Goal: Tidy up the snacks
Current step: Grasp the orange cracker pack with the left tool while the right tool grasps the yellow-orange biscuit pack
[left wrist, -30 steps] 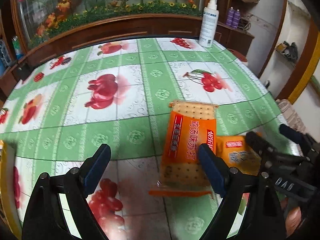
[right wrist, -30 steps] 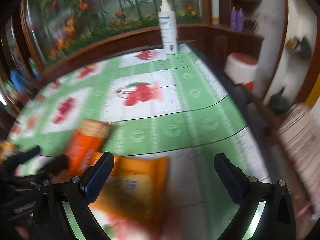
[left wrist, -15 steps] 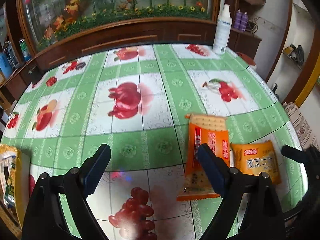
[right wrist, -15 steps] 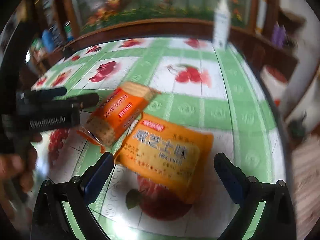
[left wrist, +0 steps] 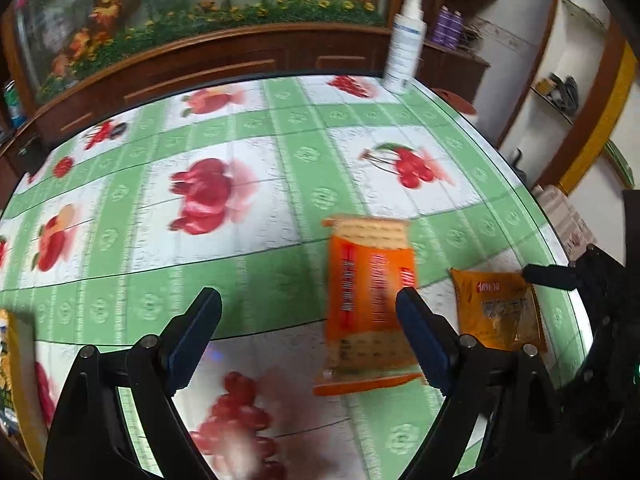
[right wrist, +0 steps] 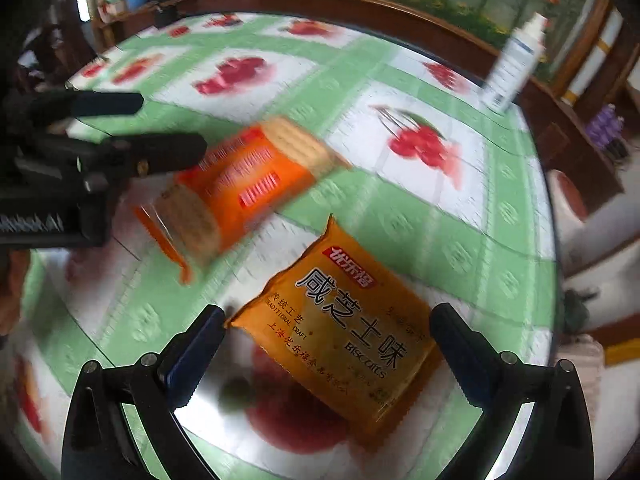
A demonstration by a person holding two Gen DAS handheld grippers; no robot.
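An orange cracker pack [left wrist: 370, 300] lies flat on the fruit-print tablecloth, also in the right wrist view [right wrist: 244, 188]. A yellow-orange biscuit bag [right wrist: 340, 340] lies to its right, seen too in the left wrist view [left wrist: 498, 310]. My left gripper [left wrist: 308, 320] is open and empty; its right finger overlaps the cracker pack's right edge. It shows from the side in the right wrist view [right wrist: 156, 132]. My right gripper [right wrist: 328, 340] is open, its fingers on either side of the biscuit bag just above it. Its tip shows in the left wrist view [left wrist: 548, 276].
A white spray bottle [left wrist: 404, 52] stands at the table's far right edge, also in the right wrist view [right wrist: 514, 64]. A yellow container with packets [left wrist: 12, 368] sits at the left edge. A wooden cabinet with painted flowers [left wrist: 200, 52] runs behind the table.
My right gripper has swung left and down so the biscuit bag now sits between its fingers. My left gripper has moved closer to the cracker pack.
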